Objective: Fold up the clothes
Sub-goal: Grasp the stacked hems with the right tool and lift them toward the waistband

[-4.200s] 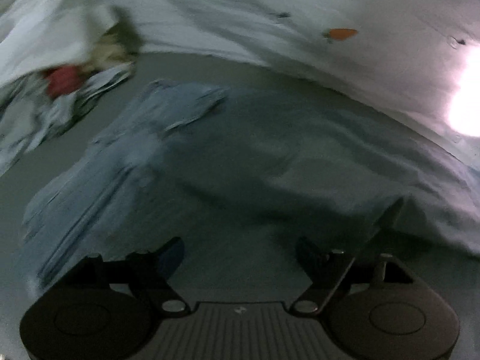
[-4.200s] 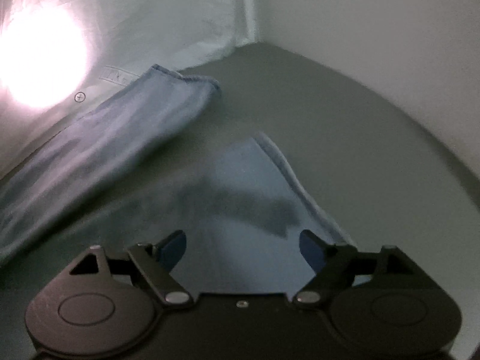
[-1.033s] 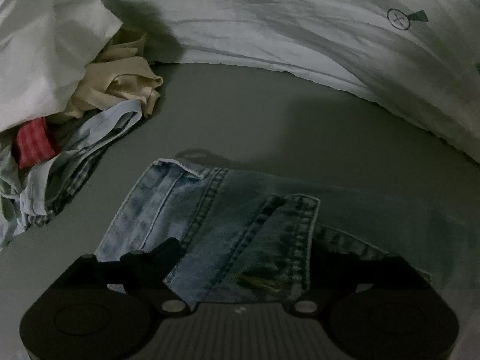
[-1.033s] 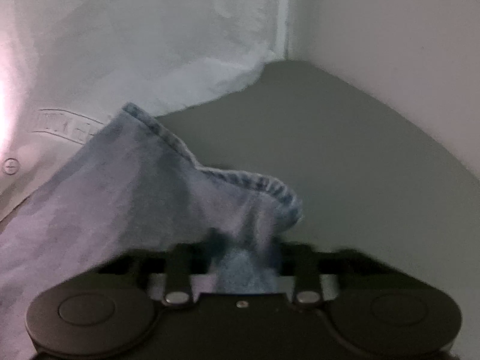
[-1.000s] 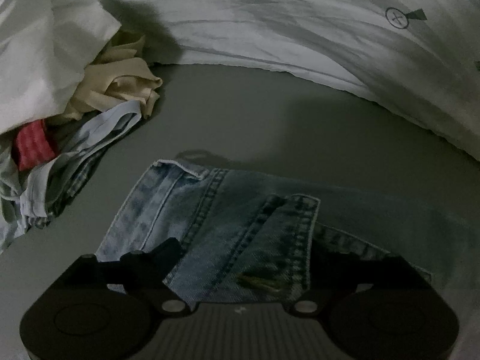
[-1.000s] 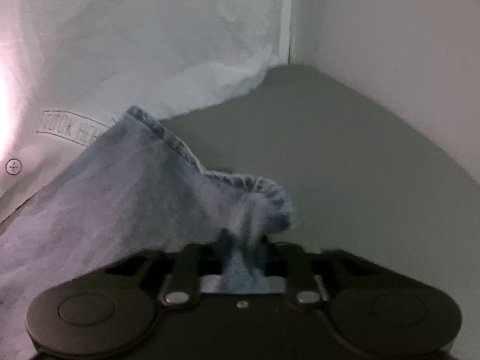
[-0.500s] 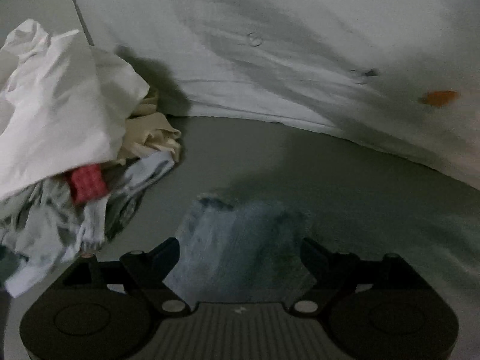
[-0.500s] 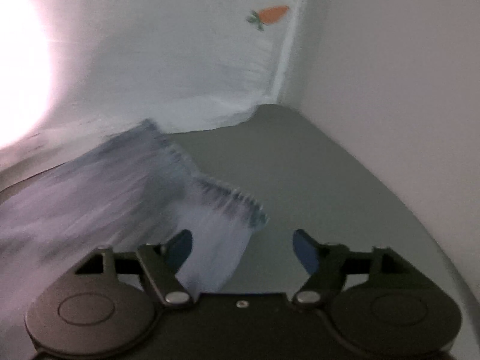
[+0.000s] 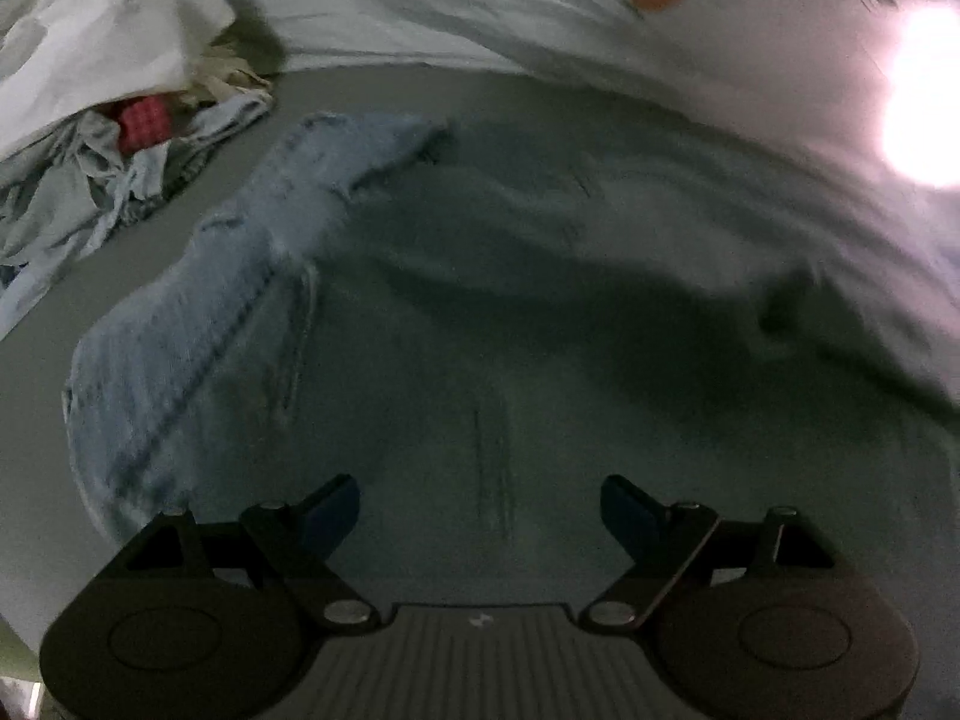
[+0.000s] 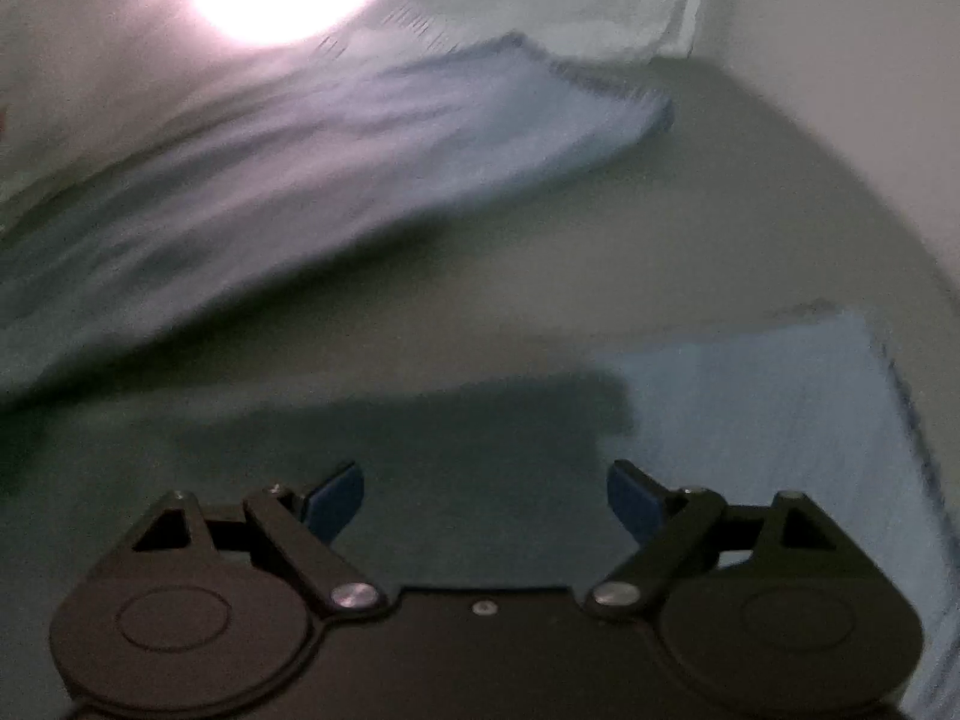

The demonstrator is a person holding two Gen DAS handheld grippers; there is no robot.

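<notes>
Now both tools hang over the jeans (image 9: 198,324), which lie spread on the grey table (image 10: 750,192), waist end near the pile of unfolded laundry (image 9: 120,138), one leg reaching toward the white sheet (image 9: 480,12) at the back, the other leg just ahead of your right gripper (image 10: 485,495). Left gripper (image 9: 480,507): jaws wide, nothing between the pads. Right gripper: jaws opening, nothing between them either, denim only below. Both views are smeared, so seams are hard to read. Likely next step is bringing one leg over the other. Slow down, settle each tool on a hem or a waist edge, pinch one layer cleanly, and lift both ends level so the fold lands straight.
</notes>
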